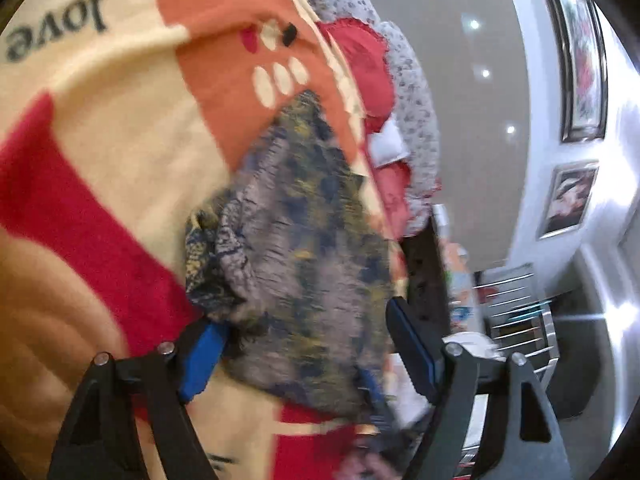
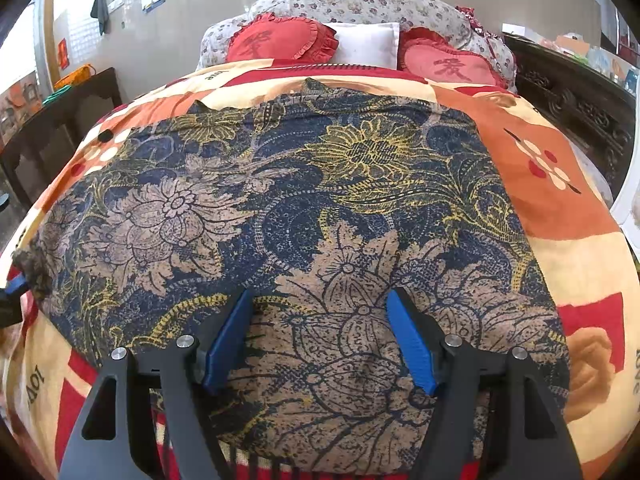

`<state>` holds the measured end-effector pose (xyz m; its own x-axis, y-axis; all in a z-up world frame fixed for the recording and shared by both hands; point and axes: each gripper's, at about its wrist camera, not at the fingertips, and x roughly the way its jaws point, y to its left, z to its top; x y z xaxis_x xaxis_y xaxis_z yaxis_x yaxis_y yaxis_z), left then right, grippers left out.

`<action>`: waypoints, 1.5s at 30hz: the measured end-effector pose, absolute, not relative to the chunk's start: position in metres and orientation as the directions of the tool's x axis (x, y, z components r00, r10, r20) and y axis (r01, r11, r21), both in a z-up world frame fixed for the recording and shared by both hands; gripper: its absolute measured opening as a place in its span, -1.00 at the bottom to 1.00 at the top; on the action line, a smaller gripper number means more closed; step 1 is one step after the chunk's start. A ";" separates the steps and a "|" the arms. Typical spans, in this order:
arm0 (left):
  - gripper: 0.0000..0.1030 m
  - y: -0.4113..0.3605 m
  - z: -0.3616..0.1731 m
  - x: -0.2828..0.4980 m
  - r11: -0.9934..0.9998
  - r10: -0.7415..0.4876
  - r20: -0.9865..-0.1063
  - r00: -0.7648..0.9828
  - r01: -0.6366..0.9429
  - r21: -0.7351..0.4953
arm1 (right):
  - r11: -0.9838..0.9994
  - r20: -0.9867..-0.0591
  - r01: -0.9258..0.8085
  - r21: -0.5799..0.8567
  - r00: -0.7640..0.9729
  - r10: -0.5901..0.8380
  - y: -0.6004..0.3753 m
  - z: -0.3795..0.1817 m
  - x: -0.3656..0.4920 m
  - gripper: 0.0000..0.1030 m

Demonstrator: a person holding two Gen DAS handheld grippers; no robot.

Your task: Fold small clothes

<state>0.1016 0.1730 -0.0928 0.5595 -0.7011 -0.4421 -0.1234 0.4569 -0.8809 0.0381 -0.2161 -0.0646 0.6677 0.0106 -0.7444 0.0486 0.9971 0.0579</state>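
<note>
A dark blue garment with tan and yellow flower print [image 2: 304, 216] lies spread flat on the bed cover [image 2: 560, 208]. My right gripper [image 2: 320, 340] is open, just above the garment's near edge, its blue pads on either side of a tan flower. My left gripper [image 1: 308, 344] is open around a bunched edge of the same garment [image 1: 304, 220], which sits between its fingers; that view is blurred and tilted. The left gripper's blue fingertip [image 2: 16, 284] shows at the garment's left edge in the right wrist view.
The bed cover is cream, red and orange with "love" printed on it. Two red heart cushions [image 2: 280, 42] and a white pillow [image 2: 366, 44] lie at the headboard. A dark carved bed frame [image 2: 576, 108] runs along the right, a dark table [image 2: 60, 120] stands left.
</note>
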 end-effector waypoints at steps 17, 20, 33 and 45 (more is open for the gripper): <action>0.19 0.150 -0.096 0.121 0.531 -0.738 -0.509 0.443 -0.085 -0.843 | 0.997 -0.744 0.048 0.052 0.668 0.006 -0.216 -0.065 0.038 0.65; 0.00 0.179 -0.104 0.119 0.492 -0.693 -0.492 0.527 -0.152 -0.857 | 0.998 -0.744 0.049 0.051 0.668 0.005 -0.216 -0.065 0.038 0.65; 0.16 0.159 -0.100 0.102 0.595 -0.600 -0.528 0.601 -0.105 -0.797 | 0.998 -0.749 0.048 0.044 0.662 0.001 -0.215 -0.066 0.039 0.67; 0.03 0.156 -0.095 0.103 0.646 -0.585 -0.540 0.605 -0.056 -0.761 | 0.999 -0.792 0.027 -0.017 0.609 -0.030 -0.204 -0.032 0.054 0.62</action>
<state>0.1027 0.1564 -0.0948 0.6049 -0.5849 -0.5404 -0.0556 0.6460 -0.7613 0.0543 -0.2038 -0.0320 0.6093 -0.0303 -0.7924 0.0273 0.9995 -0.0172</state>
